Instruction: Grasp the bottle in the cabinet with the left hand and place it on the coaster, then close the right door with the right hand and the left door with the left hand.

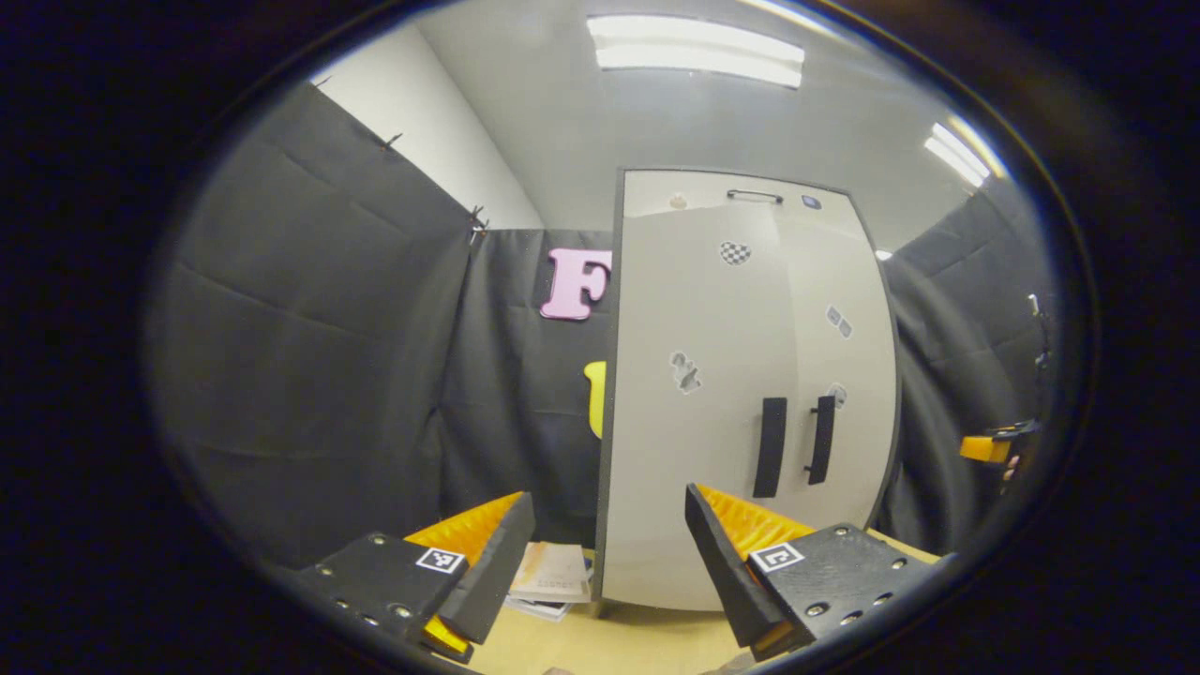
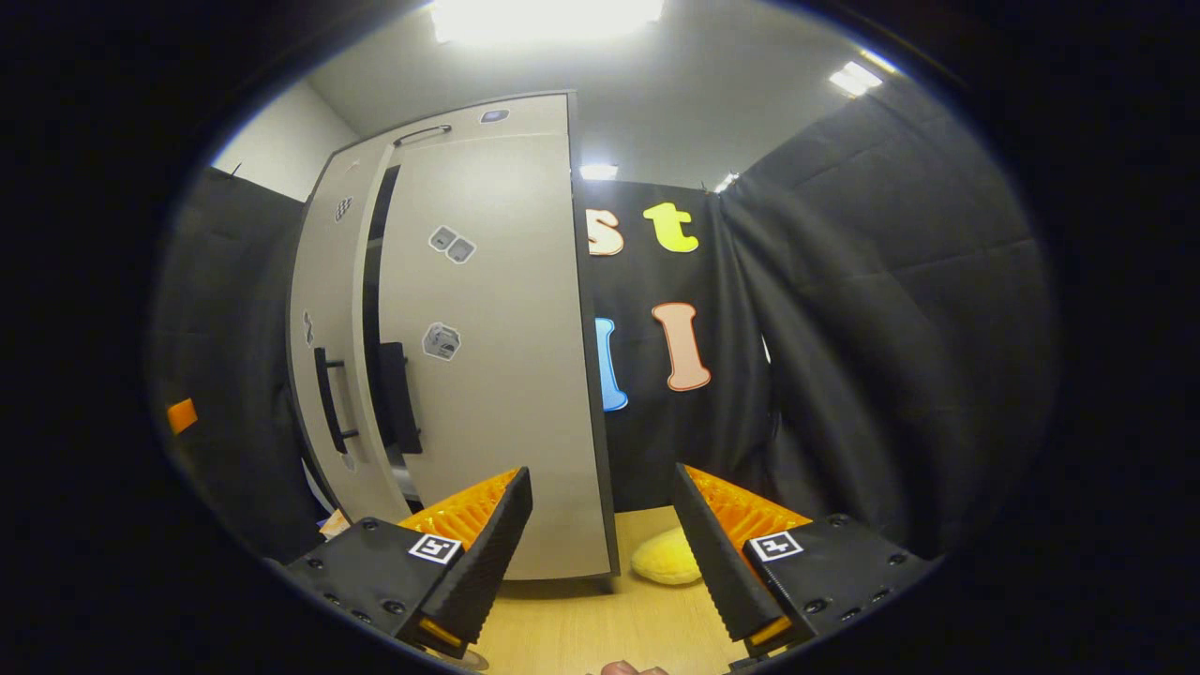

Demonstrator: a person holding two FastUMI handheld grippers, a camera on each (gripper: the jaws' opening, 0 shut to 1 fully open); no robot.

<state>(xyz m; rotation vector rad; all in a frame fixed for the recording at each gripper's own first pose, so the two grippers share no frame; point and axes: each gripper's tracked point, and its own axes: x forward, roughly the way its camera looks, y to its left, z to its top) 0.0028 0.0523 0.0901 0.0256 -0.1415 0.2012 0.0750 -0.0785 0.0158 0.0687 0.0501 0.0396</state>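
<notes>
In the left gripper view the cabinet [image 1: 741, 394] is seen with both doors nearly shut, so the closing seems almost done. The left hand-held gripper [image 1: 609, 553] is spread wide, empty, before the left door [image 1: 684, 403]. In the right gripper view a dark gap remains beside the right door [image 2: 487, 356]; the right hand-held gripper [image 2: 605, 544] is spread, empty. Bottle and coaster cannot be located.

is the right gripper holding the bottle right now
No, the right gripper stands open with nothing between its fingers, facing the cabinet.
</notes>
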